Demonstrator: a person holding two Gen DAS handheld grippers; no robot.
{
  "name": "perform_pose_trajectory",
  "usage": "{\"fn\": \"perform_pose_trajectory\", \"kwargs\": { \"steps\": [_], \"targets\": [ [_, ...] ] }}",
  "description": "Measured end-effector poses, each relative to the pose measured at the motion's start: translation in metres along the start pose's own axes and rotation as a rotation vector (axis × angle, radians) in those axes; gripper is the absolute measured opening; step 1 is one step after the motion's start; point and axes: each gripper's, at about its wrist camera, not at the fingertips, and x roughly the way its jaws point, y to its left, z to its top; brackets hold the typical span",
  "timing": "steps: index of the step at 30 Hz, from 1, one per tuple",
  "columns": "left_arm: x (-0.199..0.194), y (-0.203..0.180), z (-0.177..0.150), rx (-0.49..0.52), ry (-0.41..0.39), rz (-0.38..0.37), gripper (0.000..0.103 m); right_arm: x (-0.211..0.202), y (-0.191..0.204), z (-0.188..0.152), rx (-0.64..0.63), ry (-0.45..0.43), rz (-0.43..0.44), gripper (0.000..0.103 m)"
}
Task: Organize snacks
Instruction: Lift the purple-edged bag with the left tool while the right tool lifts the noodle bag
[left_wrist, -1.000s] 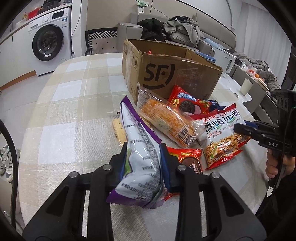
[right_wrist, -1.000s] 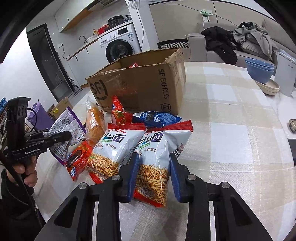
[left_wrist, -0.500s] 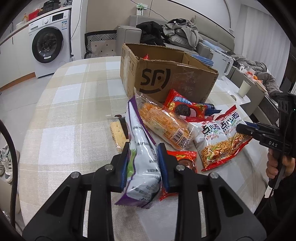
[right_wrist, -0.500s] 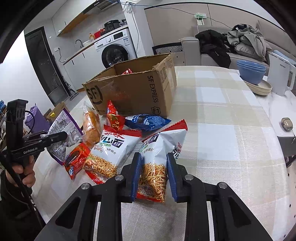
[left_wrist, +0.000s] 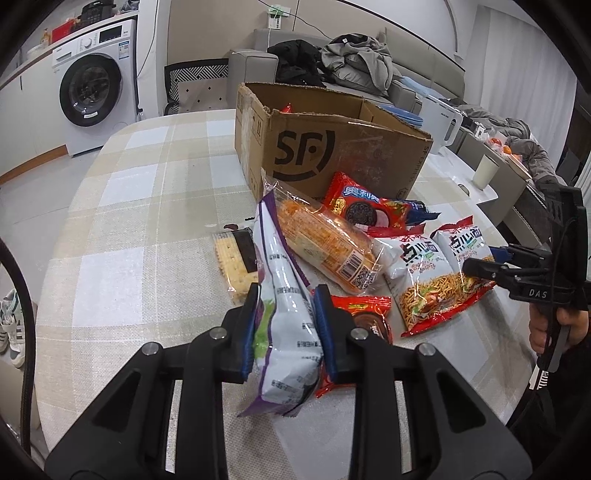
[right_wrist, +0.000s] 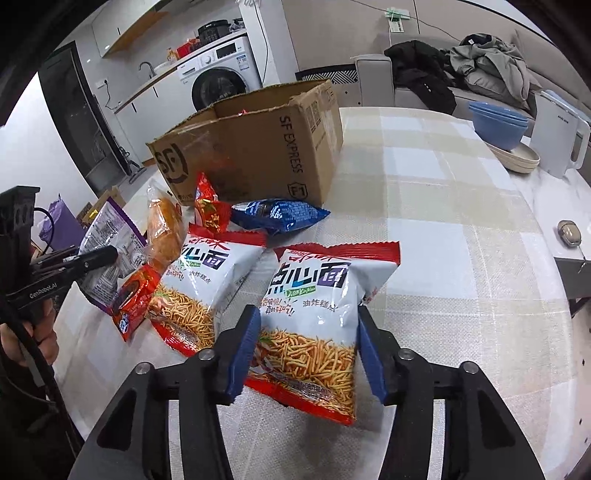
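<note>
Here, crinkly foil packets (right_wrist: 314, 314), corrugated cardboard box (right_wrist: 258, 147)

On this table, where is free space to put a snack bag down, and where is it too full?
Free: the checked cloth left of the box, and the wide stretch between the box and the blue bowls. Crowded: in front of the box, where the noodle bags, orange pack and cookie packs lie touching.

A lived-in home: washing machine (left_wrist: 92, 92), clothes-strewn sofa (left_wrist: 369, 74), checked dining table (left_wrist: 147, 203).
</note>
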Motion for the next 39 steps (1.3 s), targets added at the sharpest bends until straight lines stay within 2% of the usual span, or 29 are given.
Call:
{"fn": "perform_pose_trajectory", "kwargs": {
  "steps": [1, 4, 6, 8, 10, 12, 20, 28, 39],
  "targets": [
    [0.000, 0.000, 0.000, 0.001, 0.000, 0.000, 0.025, 0.002, 0.001, 0.000, -0.002, 0.005, -0.008, 0.069],
    [0.001, 0.000, 0.000, 0.001, 0.000, 0.001, 0.025, 0.007, 0.006, 0.001, -0.015, 0.014, -0.010, 0.070],
    [0.000, 0.000, 0.000, 0.000, 0.000, 0.000, 0.025, 0.011, 0.010, 0.001, -0.033, 0.020, -0.041, 0.070],
    [0.001, 0.000, 0.000, 0.002, 0.000, 0.000, 0.025, 0.015, 0.012, 0.001, -0.042, 0.025, -0.057, 0.068],
    [0.001, 0.001, 0.001, 0.002, 0.000, -0.002, 0.025, 0.015, 0.012, 0.001, -0.043, 0.022, -0.062, 0.055],
    [0.001, 0.001, 0.000, 0.002, 0.000, -0.002, 0.025, 0.013, 0.011, 0.000, -0.043, 0.012, -0.056, 0.052],
    [0.003, -0.001, 0.000, 0.011, 0.006, 0.007, 0.025, 0.000, 0.008, -0.003, -0.041, -0.035, -0.004, 0.051],
    [0.002, -0.009, 0.000, 0.026, -0.023, 0.026, 0.023, -0.019, 0.009, 0.004, -0.041, -0.105, 0.109, 0.051],
    [-0.005, -0.015, -0.005, 0.008, -0.009, 0.063, 0.022, -0.031, 0.022, 0.039, -0.095, -0.170, 0.103, 0.051]
  ]
}}
